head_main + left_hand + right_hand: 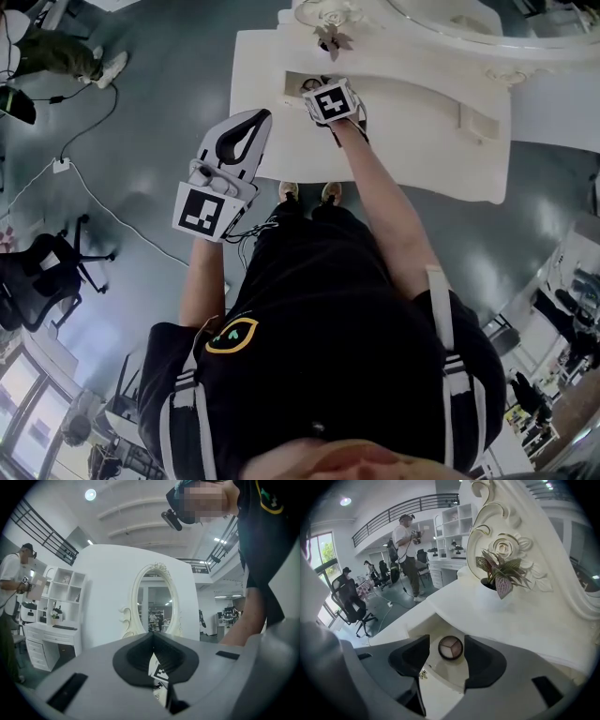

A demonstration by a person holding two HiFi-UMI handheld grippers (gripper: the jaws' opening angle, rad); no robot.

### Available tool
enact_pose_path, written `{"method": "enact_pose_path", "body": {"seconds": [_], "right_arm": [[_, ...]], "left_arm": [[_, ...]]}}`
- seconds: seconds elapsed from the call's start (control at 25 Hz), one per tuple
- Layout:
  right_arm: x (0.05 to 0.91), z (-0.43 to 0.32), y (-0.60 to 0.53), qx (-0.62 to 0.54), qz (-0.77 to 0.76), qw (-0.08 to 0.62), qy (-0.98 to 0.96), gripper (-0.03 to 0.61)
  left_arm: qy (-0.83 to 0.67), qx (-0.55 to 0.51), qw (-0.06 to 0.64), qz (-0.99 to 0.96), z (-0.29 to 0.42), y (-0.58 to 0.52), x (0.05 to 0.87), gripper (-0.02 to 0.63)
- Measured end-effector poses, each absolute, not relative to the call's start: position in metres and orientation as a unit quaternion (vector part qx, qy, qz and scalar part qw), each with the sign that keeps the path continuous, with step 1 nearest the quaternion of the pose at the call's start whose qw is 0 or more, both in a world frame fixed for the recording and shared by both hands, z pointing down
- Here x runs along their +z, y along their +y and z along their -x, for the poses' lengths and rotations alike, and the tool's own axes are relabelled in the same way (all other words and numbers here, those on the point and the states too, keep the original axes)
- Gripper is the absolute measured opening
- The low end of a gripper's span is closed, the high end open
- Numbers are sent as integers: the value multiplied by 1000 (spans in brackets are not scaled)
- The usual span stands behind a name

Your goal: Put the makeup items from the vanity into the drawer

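Observation:
The white vanity [422,141] has an open drawer [298,82] at its front left. My right gripper [316,89] points down into that drawer, its marker cube on top. In the right gripper view a round compact [450,647] with three powder shades lies on the drawer floor [440,672]. The right gripper [446,641] stands open around the compact, with a gap on the left side. My left gripper [262,114] hangs shut in the air off the vanity's left front corner. In the left gripper view the left gripper [152,637] has its jaws together and holds nothing.
A potted plant [499,573] and the oval mirror [152,602] stand at the vanity's back. Another person [407,550] stands by white shelves [61,597]. An office chair [37,277] and a cable [94,197] are on the floor to the left.

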State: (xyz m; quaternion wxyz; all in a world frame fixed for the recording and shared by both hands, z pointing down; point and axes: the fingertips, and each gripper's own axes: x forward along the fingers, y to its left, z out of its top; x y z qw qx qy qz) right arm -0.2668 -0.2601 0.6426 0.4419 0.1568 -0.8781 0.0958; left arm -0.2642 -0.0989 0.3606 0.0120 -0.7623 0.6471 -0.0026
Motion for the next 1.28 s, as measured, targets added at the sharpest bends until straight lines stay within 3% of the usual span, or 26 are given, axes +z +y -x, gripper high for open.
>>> {"method": "enact_pose_path", "body": {"seconds": [0.2, 0.48, 0.84, 1.04, 1.28], "right_arm": [[621, 263, -254, 87, -149, 417, -892, 284], [501, 247, -239, 26, -124, 283, -951, 274], [356, 202, -184, -124, -48, 105, -985, 164], [330, 181, -170, -119, -44, 33, -991, 23], [343, 167, -167, -118, -33, 41, -992, 21]], "left_arm": [[645, -12, 20, 764, 263, -99, 364, 18], [644, -15, 30, 764, 261, -100, 355, 18], [634, -20, 46, 771, 247, -114, 344, 18], [626, -24, 52, 778, 237, -123, 339, 18], [621, -29, 52, 781, 228, -131, 340, 18]]}}
